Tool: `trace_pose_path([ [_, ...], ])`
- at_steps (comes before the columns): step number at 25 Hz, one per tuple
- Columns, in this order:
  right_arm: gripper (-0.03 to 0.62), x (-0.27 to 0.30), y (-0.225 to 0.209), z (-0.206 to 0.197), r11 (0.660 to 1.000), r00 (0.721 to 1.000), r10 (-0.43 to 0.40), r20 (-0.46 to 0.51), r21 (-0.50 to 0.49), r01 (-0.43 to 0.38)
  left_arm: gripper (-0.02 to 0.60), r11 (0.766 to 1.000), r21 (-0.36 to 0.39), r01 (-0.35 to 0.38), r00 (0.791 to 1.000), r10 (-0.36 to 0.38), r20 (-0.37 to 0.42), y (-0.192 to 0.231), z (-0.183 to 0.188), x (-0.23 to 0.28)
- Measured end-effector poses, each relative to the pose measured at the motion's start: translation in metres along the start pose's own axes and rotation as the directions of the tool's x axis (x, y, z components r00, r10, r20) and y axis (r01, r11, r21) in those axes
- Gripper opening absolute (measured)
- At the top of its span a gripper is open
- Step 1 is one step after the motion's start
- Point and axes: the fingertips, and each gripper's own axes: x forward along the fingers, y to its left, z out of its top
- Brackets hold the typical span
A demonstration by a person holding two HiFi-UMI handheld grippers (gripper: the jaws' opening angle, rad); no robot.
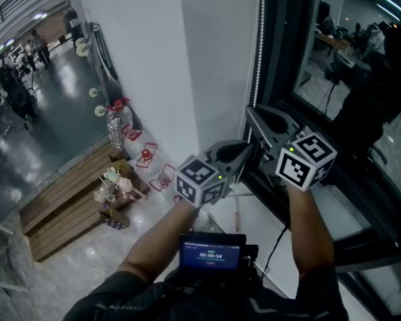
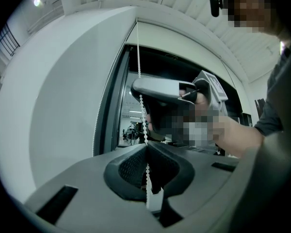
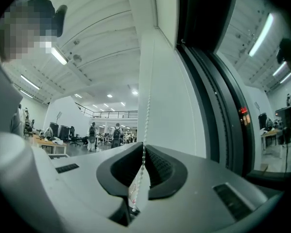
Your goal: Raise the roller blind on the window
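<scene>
both grippers clamped on the chain, right one higher

the bead chain (image 2: 138,57) hung straight down beside the window frame (image 1: 274,59), close to the white wall (image 1: 154,59), w/ its long axis running top to bottom. the left gripper (image 2: 146,148) was closed on it: in the left gripper view the beads ran down into the line where the two pads met, no gap either side. the right gripper (image 3: 143,149) was closed on the chain too, w/ the beads pinched btw its pads and the strand rising straight up out of them.

the relation that mattered: the right gripper sat above the left on what looked like the same strand (the left gripper view showed it just overhead, the chain passing up from the left jaws to it). both pointed roughly level, so the chain crossed each pair of jaws at about a right angle. in the head view the two sat near each other at the frame's edge, the right one further up.

the roller blind (image 2: 184,45) showed only as a pale band across the top of the dark window opening, well above both tools. i couldn't tell whether that was fabric or just its housing.

judgement: the next pull prob had to go straight down along the chain's axis. the right gripper, being the upper one, had more travel for that. it wasn't clear whether this strand was the one that lifts the blind.
</scene>
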Motion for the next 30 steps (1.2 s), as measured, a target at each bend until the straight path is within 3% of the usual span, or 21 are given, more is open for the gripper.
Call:
trace_pose_path([
  [7, 0.014, -0.001, 0.003, -0.021, 1.0, 0.999, -0.015, -0.044, 0.016, 0.015, 0.001, 0.999, -0.037, 0.0, 1.0, -0.001, -0.011, -0.002, -0.015, -0.002],
  [16, 0.014, -0.008, 0.0, -0.091, 0.996, 0.987, -0.037, -0.159, 0.077, 0.05, 0.001, 0.994, -0.104, -0.019, 0.992, 0.005, -0.129, 0.0, -0.085, 0.0],
  [20, 0.014, -0.012, -0.001, -0.11, 0.992, 0.985, -0.04, -0.168, 0.11, 0.059, 0.002, 0.993, -0.115, -0.016, 0.992, 0.001, -0.124, 0.0, -0.103, -0.002],
  [25, 0.014, -0.012, -0.005, -0.11, 0.993, 0.985, -0.043, -0.165, 0.106, 0.061, 0.026, 0.99, -0.132, -0.057, 0.993, 0.042, -0.108, 0.022, -0.103, -0.016],
  [28, 0.014, -0.013, -0.006, -0.109, 0.992, 0.986, -0.047, -0.159, 0.109, 0.065, 0.049, 0.984, -0.129, -0.122, 0.992, 0.118, -0.036, 0.04, -0.065, -0.032],
  [30, 0.014, -0.013, -0.007, -0.109, 0.992, 0.987, -0.046, -0.156, 0.111, 0.064, 0.05, 0.986, -0.11, -0.125, 0.992, 0.128, 0.016, 0.046, -0.033, -0.04],
])
